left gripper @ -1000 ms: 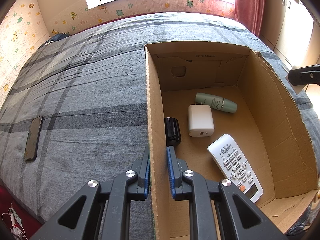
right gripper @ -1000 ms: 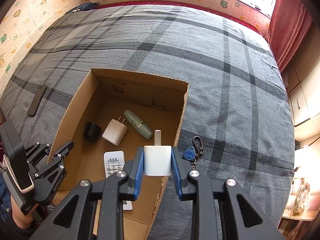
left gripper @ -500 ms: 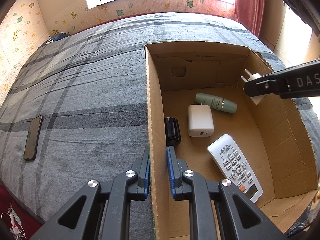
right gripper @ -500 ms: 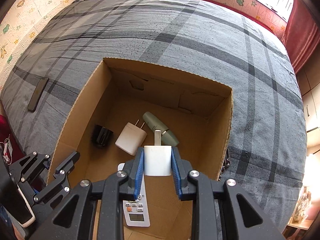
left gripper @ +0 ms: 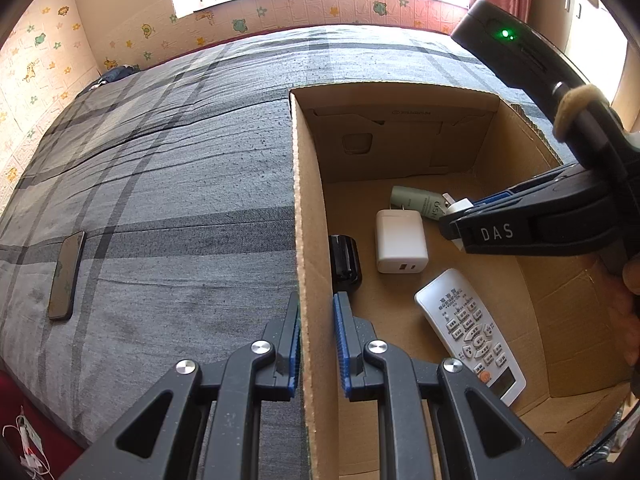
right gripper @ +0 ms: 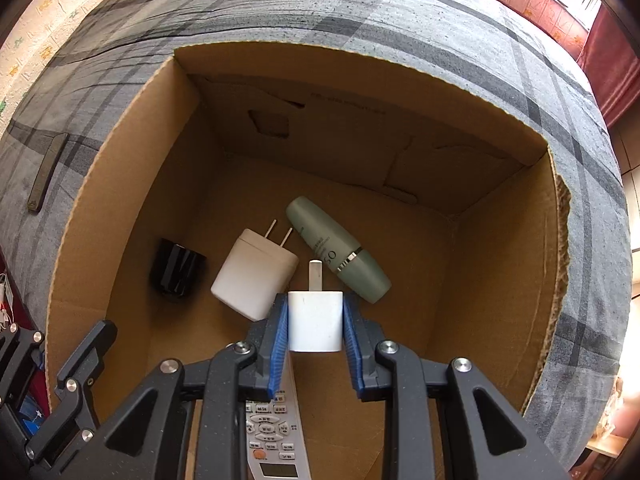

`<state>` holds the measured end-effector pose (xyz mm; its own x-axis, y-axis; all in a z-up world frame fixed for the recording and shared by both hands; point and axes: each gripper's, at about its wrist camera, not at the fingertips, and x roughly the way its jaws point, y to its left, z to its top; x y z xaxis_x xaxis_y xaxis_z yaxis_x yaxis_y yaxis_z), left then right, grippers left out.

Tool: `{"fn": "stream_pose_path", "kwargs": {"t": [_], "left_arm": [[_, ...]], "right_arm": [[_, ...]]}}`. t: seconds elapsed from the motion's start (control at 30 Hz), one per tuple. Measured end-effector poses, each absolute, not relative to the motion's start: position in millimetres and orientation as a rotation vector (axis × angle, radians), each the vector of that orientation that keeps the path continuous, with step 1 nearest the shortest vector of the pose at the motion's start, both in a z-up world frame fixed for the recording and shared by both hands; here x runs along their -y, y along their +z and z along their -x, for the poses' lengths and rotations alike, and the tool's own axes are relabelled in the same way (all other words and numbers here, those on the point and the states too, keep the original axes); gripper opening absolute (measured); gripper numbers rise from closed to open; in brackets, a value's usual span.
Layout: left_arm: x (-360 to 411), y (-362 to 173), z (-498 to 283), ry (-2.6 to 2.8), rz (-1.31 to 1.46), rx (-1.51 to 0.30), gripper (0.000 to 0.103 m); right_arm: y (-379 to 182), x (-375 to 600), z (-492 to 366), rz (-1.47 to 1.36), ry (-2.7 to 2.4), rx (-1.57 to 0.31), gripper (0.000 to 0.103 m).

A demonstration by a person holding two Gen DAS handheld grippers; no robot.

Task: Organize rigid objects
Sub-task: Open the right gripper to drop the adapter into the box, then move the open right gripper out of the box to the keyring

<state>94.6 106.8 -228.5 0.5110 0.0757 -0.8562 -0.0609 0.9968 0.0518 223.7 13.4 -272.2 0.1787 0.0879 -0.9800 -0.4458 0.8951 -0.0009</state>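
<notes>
The left gripper (left gripper: 316, 344) points steeply down, its blue pads clamped on a thin wall between them; the right gripper (right gripper: 316, 322) points almost straight down, pads pinching a small block between them

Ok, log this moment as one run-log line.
left gripper: shut on box wall | right gripper: shut on small white charger, above box floor | already inside: large charger, green bottle, remote
</notes>
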Motion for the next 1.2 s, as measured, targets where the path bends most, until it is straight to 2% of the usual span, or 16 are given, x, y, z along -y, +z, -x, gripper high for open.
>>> {"fn": "stream_pose_path", "kwargs": {"t": [0.4, 0.47, 0.57, 0.63, 0.67, 0.7, 0.83, 1.2], "left_arm": [[-108, -230, -94, 0.083, -0.011, -1.031, 0.017], [-108, -230, -93, 0.084, -0.01, -1.031, 0.017], [-108, -231, -93, 0.086, -0.01, -1.031, 0.017], [-108, -231, -93, 0.085, -0.012, -1.03, 0.017], [-108, -231, -93, 0.085, -0.014, -1.03, 0.017], [-107, -231, -93, 0.086, -0.017, -1.029, 0.017], [-106, -231, -93, 0.087, -0.018, -1.029, 0.017], [-105, -230, -92, 0.091, -0.021, -1.028, 0.017]], "right_arm": [[-272, -11, -228, 0.295, 0.4, -1.323, 0.028], [-268, -11, -228, 0.294, 0.402, -1.307, 0.034], [-257, -11, -226, 0.286, 0.42, -1.271, 0.052], [-250, -9, -225, 0.284, 0.414, -1.246, 0.073], [-246, -7, -224, 0.283, 0.405, -1.231, 0.077], [-242, -8, -220, 0.281, 0.398, -1.216, 0.086], [-227, -14, -201, 0.289, 0.388, -1.157, 0.102], [-194, 5, -187, 0.265, 0.354, -1.106, 0.103]]}}
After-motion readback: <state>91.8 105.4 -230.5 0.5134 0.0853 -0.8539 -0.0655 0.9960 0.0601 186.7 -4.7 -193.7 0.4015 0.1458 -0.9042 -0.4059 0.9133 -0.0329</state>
